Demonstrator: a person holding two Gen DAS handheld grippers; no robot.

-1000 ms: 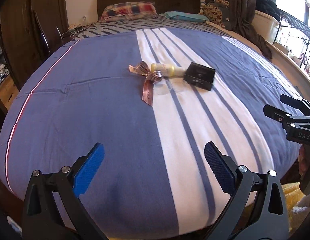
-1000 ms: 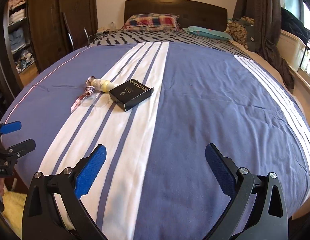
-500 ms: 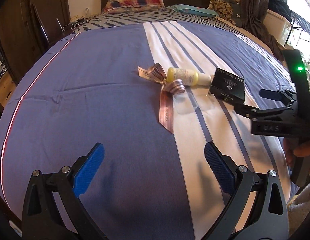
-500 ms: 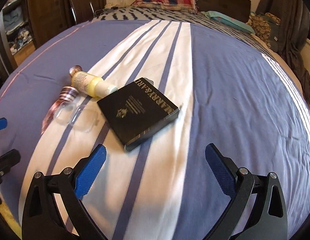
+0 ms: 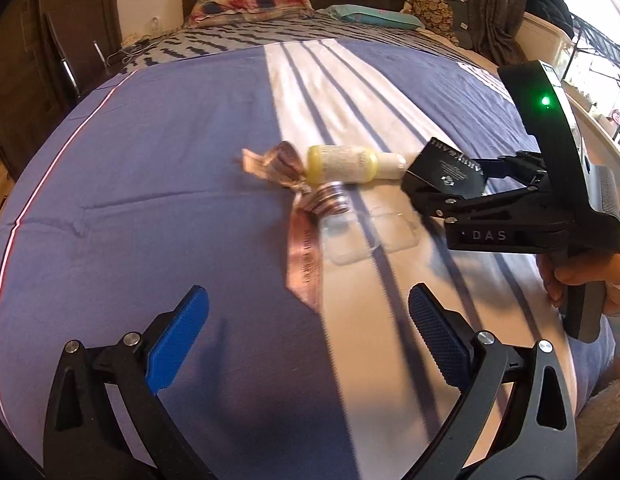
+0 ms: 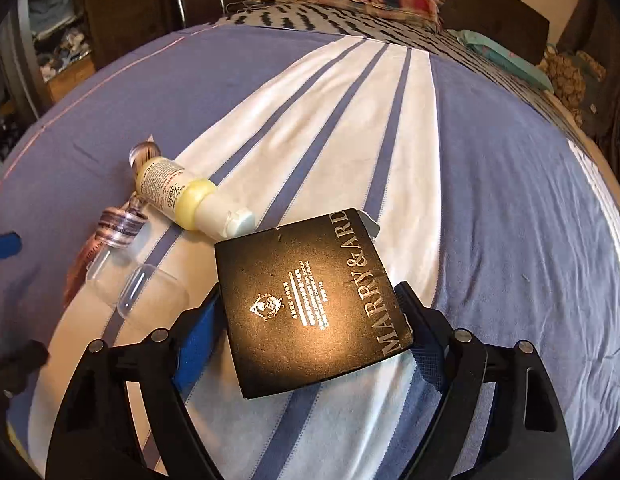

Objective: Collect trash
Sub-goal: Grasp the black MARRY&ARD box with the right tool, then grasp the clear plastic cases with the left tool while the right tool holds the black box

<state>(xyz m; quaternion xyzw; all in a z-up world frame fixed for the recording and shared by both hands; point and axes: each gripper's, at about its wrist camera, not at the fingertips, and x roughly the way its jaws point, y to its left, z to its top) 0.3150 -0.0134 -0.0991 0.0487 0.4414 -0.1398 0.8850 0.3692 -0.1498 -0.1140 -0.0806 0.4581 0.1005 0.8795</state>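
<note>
A black box [image 6: 310, 308] with silver lettering lies on the bed between the fingers of my right gripper [image 6: 310, 332], whose jaws stand close against its two sides. It also shows in the left wrist view [image 5: 445, 170]. A yellow bottle [image 5: 345, 163] with a white cap, a pink ribbon [image 5: 304, 252] and clear plastic packaging [image 5: 369, 234] lie beside it. My left gripper [image 5: 306, 344] is open and empty, short of the ribbon.
The bed [image 5: 150, 200] has a blue cover with a white striped band. Pillows [image 5: 250, 0] and a dark headboard are at the far end. A dark wardrobe [image 6: 122, 4] stands on the left, curtains and a rack on the right.
Both grippers moved forward toward the trash. My right gripper has reached the black box and its fingers have narrowed around it. The left stays open.
</note>
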